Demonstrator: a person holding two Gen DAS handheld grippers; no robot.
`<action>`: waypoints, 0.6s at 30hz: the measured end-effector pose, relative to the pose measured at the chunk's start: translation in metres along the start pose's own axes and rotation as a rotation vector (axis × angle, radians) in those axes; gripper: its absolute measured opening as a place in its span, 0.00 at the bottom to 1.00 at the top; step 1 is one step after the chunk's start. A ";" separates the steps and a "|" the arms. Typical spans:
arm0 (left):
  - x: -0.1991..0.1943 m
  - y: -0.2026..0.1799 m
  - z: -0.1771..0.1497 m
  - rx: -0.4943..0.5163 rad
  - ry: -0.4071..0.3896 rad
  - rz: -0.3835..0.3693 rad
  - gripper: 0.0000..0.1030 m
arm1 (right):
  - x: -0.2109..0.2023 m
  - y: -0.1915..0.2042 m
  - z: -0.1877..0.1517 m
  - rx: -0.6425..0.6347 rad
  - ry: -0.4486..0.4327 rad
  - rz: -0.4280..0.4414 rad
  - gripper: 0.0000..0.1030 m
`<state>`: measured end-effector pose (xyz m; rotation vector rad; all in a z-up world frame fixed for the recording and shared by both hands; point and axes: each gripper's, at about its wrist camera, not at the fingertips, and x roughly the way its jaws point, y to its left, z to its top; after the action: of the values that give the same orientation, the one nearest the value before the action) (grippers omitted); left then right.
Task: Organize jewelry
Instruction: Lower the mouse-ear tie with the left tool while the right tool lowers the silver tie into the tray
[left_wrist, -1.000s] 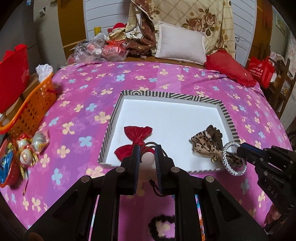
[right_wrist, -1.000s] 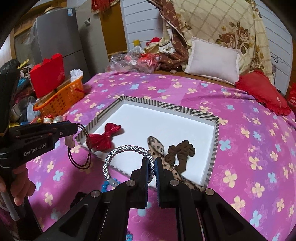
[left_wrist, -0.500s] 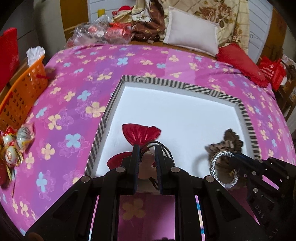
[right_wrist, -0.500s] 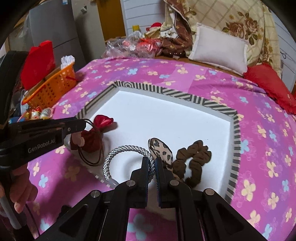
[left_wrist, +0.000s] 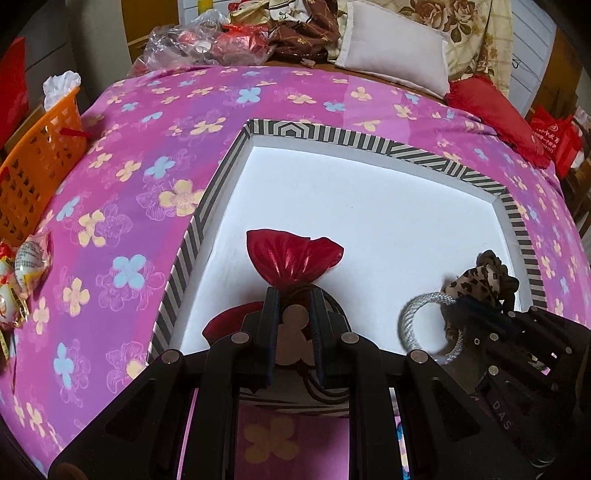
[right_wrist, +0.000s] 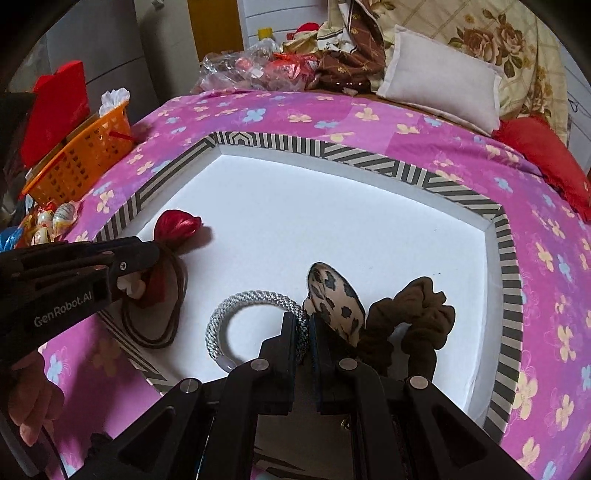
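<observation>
A white tray with a striped rim (left_wrist: 373, 142) (right_wrist: 369, 157) lies on the pink flowered bedspread. My left gripper (left_wrist: 293, 295) (right_wrist: 147, 258) is shut on a pale mouse-shaped charm (left_wrist: 293, 334) of a dark elastic hair tie (right_wrist: 173, 325), which hangs over the tray's near left edge. Just beyond it in the tray lies a red bow (left_wrist: 293, 254) (right_wrist: 177, 227). My right gripper (right_wrist: 303, 321) (left_wrist: 469, 306) is shut on a silver braided hair ring (right_wrist: 240, 301) (left_wrist: 417, 306), low over the tray. Beside it lie a leopard-print scrunchie (right_wrist: 334, 295) (left_wrist: 480, 277) and a brown scrunchie (right_wrist: 413, 310).
An orange basket (left_wrist: 33, 162) (right_wrist: 85, 155) stands off the bed's left side, with wrapped sweets (left_wrist: 26, 258) near it. At the far end are a white pillow (left_wrist: 395, 55), a red cushion (left_wrist: 495, 110) and a plastic bag (left_wrist: 207, 40). A hand (right_wrist: 29, 410) holds the left gripper.
Both grippers have come down and forward over the tray's near edge, carrying the hair tie and the silver ring. The tray and its contents fill more of each view.
</observation>
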<state>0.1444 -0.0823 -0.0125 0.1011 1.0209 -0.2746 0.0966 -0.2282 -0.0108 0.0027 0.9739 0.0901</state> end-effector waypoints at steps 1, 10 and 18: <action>-0.001 0.000 -0.001 0.001 -0.004 0.003 0.14 | 0.000 -0.001 0.000 0.003 0.005 0.000 0.06; -0.016 -0.003 -0.005 0.008 -0.041 -0.019 0.47 | -0.025 0.001 -0.006 0.032 -0.039 0.029 0.44; -0.040 -0.002 -0.011 0.023 -0.085 0.004 0.51 | -0.059 -0.007 -0.018 0.068 -0.086 0.008 0.44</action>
<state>0.1148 -0.0751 0.0159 0.1115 0.9330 -0.2851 0.0496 -0.2402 0.0271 0.0722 0.8902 0.0640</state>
